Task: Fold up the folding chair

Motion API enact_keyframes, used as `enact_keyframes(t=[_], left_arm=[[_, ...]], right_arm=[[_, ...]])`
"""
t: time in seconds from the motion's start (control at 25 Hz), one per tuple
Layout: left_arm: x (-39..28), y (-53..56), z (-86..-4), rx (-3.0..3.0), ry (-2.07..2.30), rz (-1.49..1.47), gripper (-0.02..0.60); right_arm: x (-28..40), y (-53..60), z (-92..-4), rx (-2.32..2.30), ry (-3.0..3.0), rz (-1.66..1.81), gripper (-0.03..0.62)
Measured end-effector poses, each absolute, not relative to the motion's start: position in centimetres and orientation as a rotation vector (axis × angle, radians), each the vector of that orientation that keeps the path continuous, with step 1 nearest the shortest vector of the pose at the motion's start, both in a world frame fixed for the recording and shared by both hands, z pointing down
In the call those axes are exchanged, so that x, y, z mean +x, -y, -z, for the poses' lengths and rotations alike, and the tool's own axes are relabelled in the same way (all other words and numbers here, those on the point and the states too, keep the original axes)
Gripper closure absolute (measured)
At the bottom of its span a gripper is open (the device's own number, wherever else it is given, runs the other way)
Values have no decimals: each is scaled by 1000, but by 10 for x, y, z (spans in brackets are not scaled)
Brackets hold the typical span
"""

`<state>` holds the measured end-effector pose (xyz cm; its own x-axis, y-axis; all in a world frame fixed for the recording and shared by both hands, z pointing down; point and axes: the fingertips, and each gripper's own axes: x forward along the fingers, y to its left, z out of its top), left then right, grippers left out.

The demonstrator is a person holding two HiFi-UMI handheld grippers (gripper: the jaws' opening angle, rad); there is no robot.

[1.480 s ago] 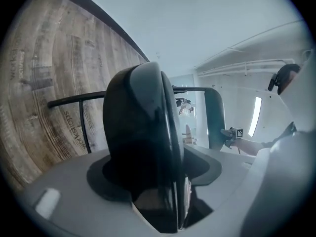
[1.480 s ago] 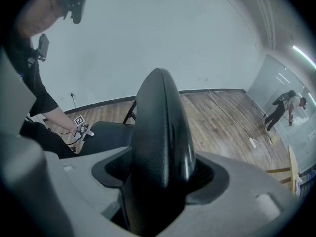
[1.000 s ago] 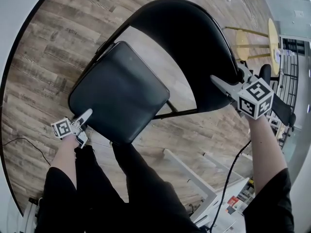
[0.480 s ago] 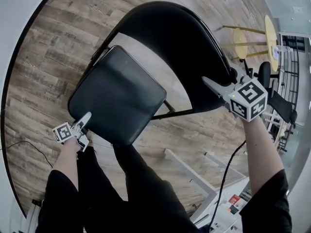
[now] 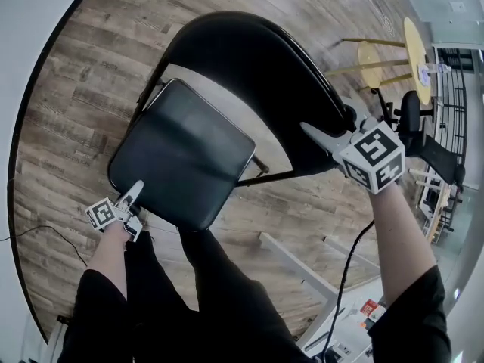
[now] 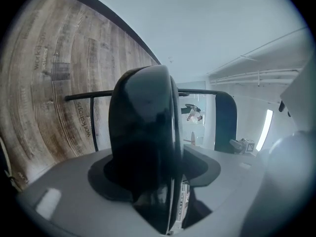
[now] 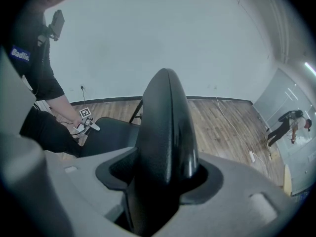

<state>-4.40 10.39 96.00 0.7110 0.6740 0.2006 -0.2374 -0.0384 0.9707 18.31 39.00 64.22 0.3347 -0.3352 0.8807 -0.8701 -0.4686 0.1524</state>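
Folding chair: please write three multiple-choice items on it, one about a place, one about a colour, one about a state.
1. Where does the left gripper grip the folding chair?
A. the seat's near edge
B. a leg
C. nowhere

2. What colour is the seat?
A. yellow
B. black
C. white

3. What is the right gripper doing?
A. hanging open in the air
B. shut on a cable
C. shut on the backrest

Answers:
1 A: the left gripper view shows the seat's edge between its jaws.
2 B: the head view shows the seat is black.
3 C: the right gripper view shows its jaws clamped on the backrest's top edge.
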Motion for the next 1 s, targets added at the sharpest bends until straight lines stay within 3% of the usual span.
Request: enact_keyframes(t=[1.0], left_arm=[[-39,-113,-913,1508,-347,-792,337]], right_arm=[[141,-358,-599,1973,1078,-1008,385]])
